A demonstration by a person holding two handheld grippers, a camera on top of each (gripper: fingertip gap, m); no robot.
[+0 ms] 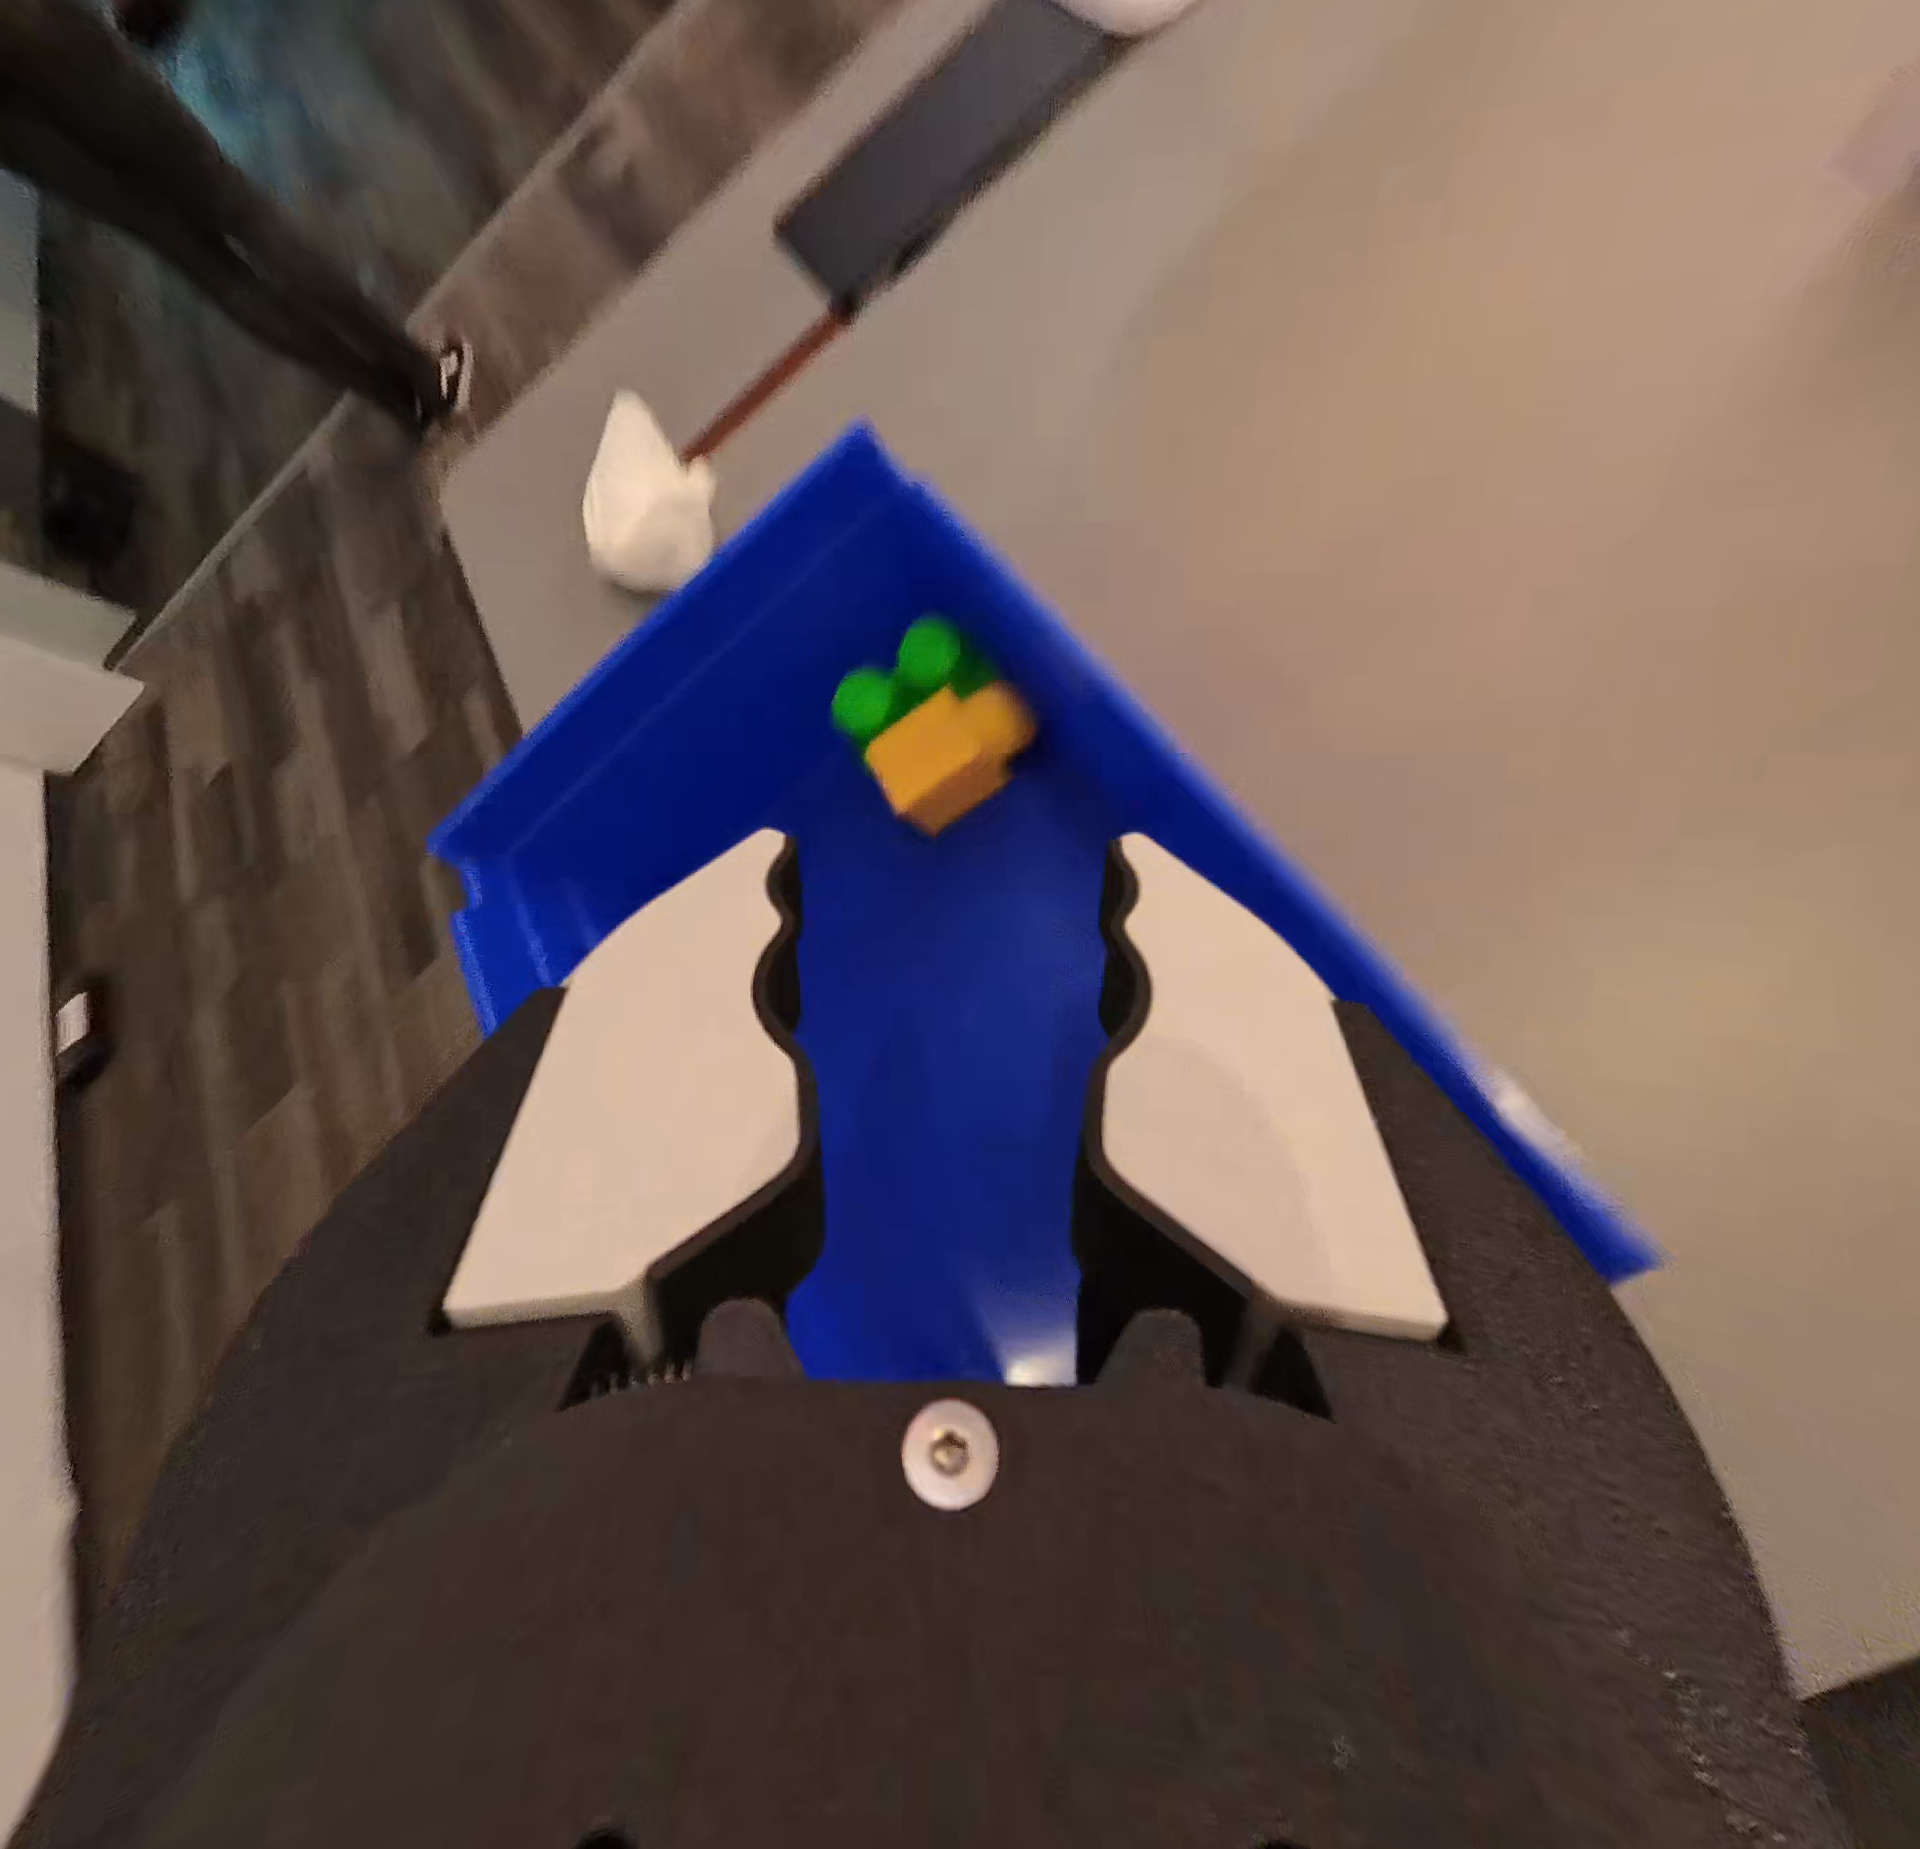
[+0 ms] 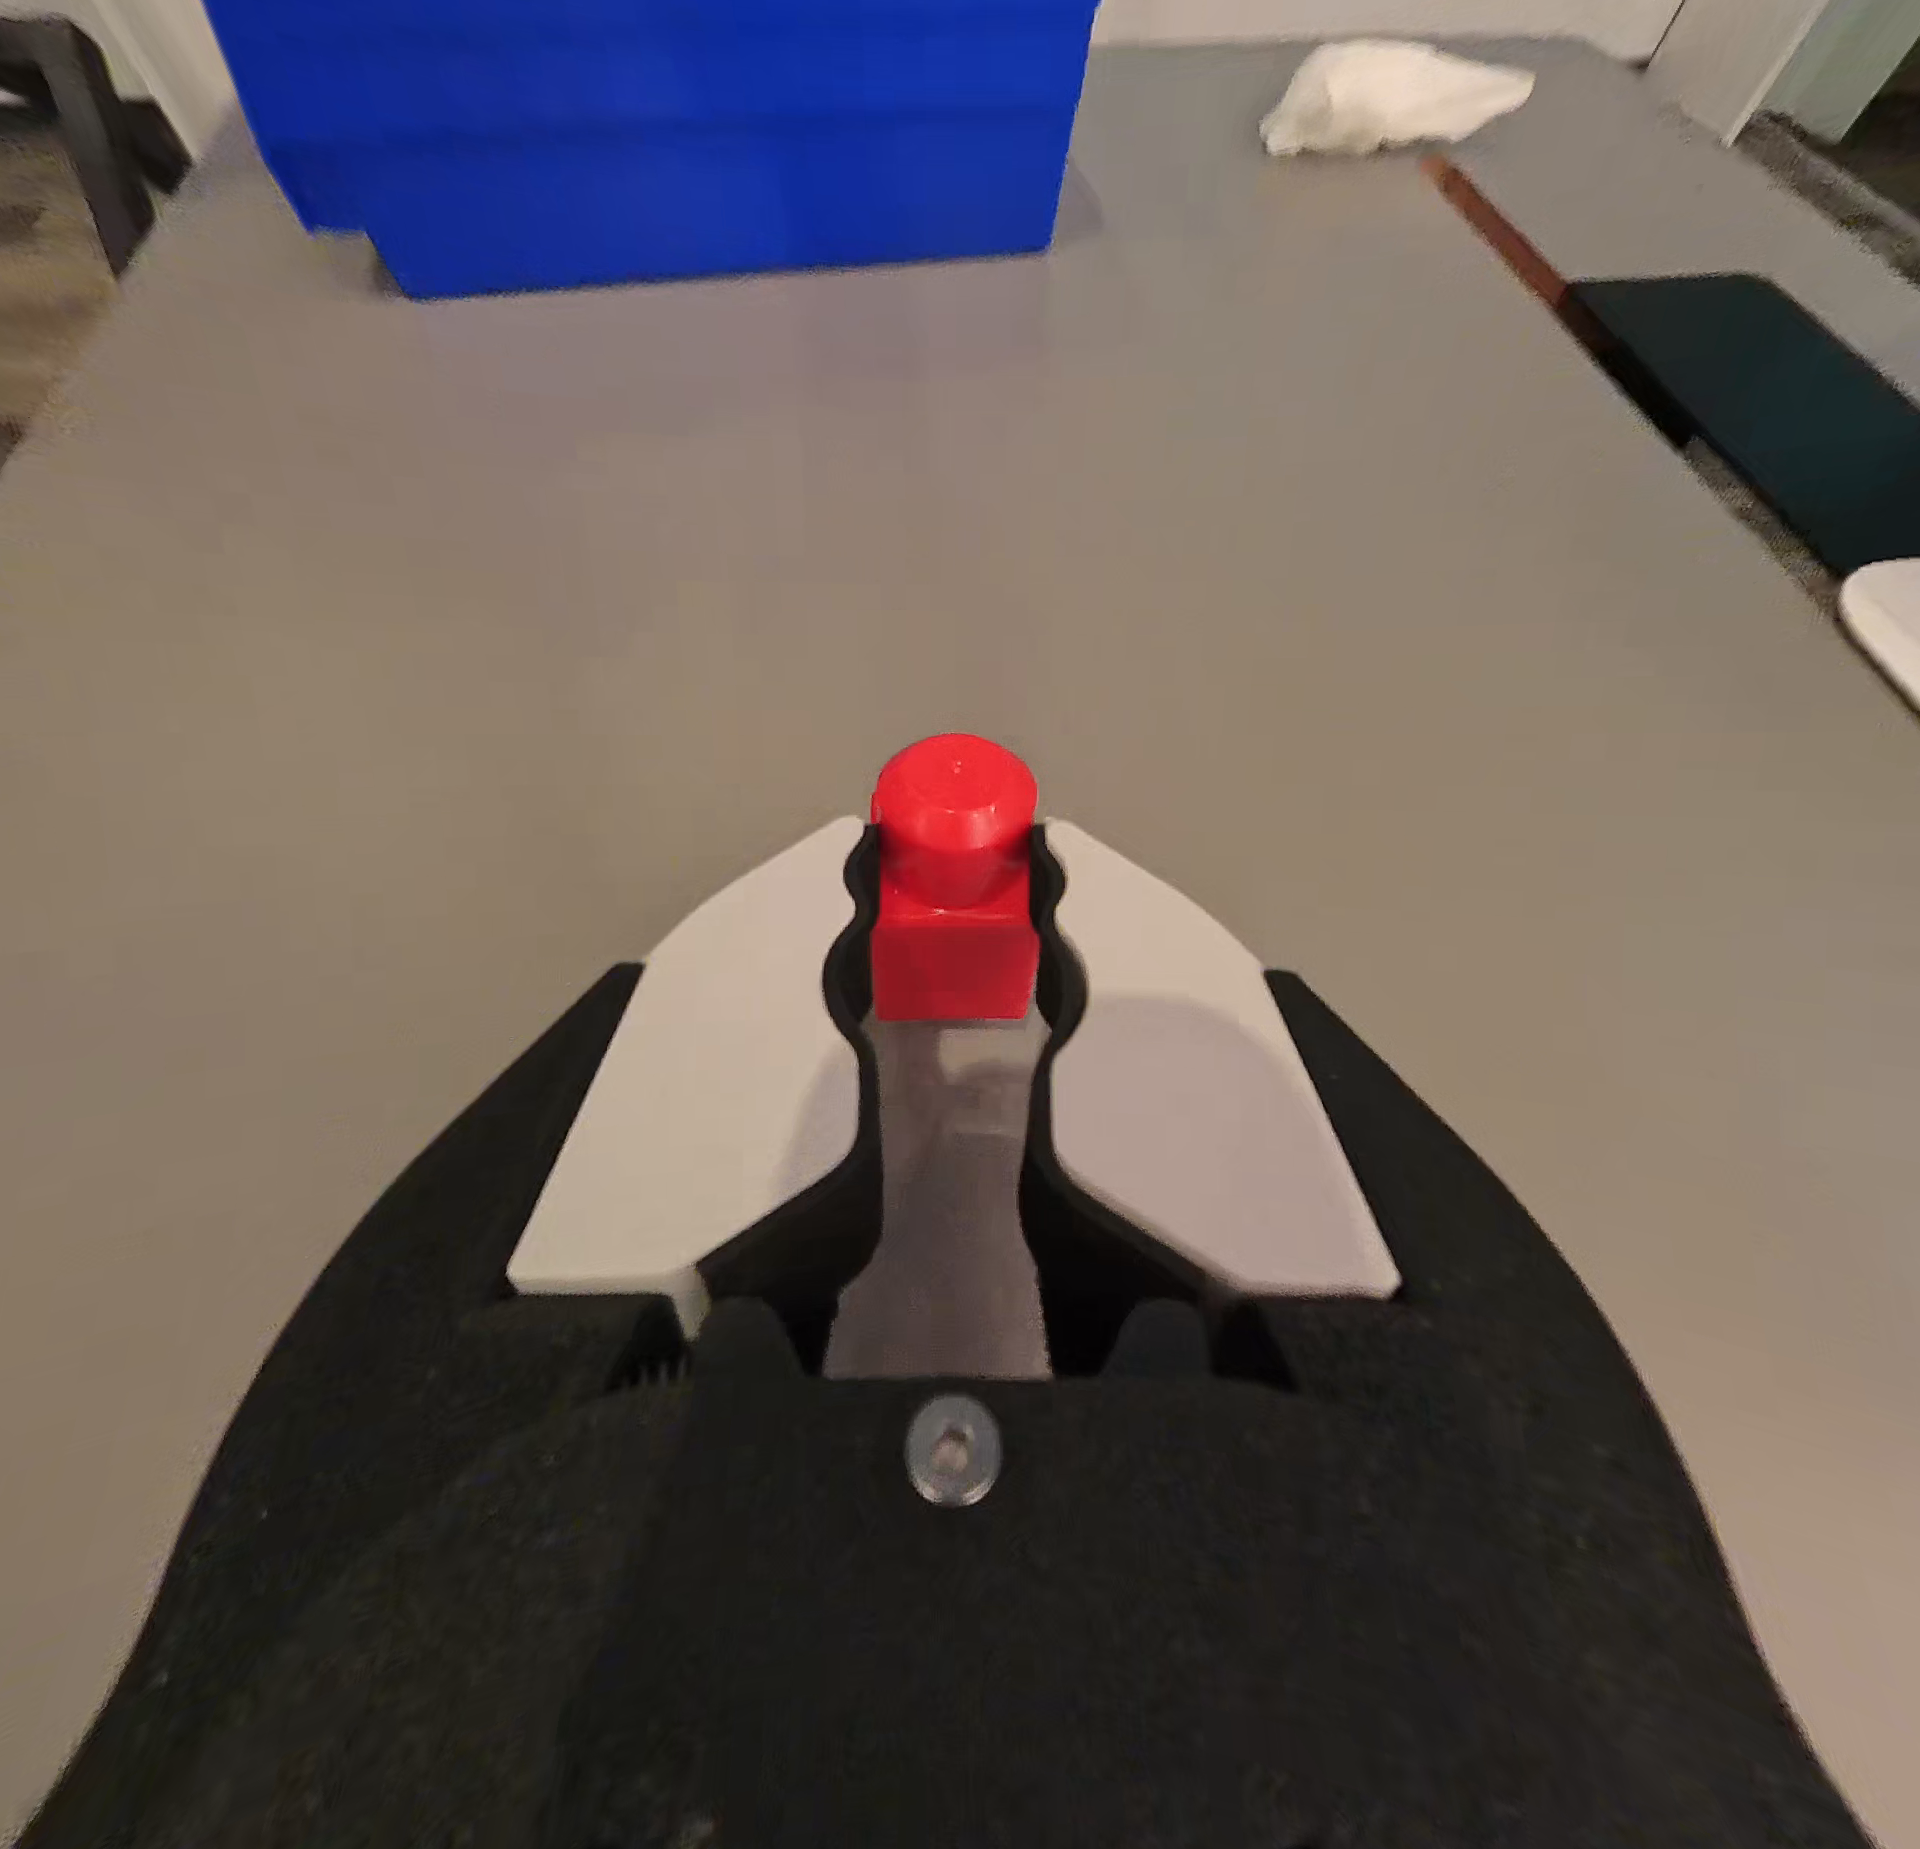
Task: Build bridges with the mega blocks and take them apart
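In the left wrist view my left gripper [image 1: 951,864] is open and empty, hovering over the inside of a blue bin [image 1: 644,760]. A green block [image 1: 904,672] and a yellow block [image 1: 951,760] lie together in the bin's far corner, just beyond my fingertips. In the right wrist view my right gripper [image 2: 956,843] is shut on a small red block [image 2: 954,895] with one round stud, held above the grey table [image 2: 935,511]. The blue bin [image 2: 644,106] stands at the far side of the table.
A crumpled white cloth [image 2: 1392,95] lies at the table's far right, also in the left wrist view [image 1: 644,511]. A dark flat case [image 2: 1766,407] and a brown stick [image 2: 1496,230] lie by the right edge. A white object [image 2: 1886,625] pokes in there. From my right tips it is roughly 30 centimetres to the white object [image 2: 1886,625]; from my left, 50 centimetres.
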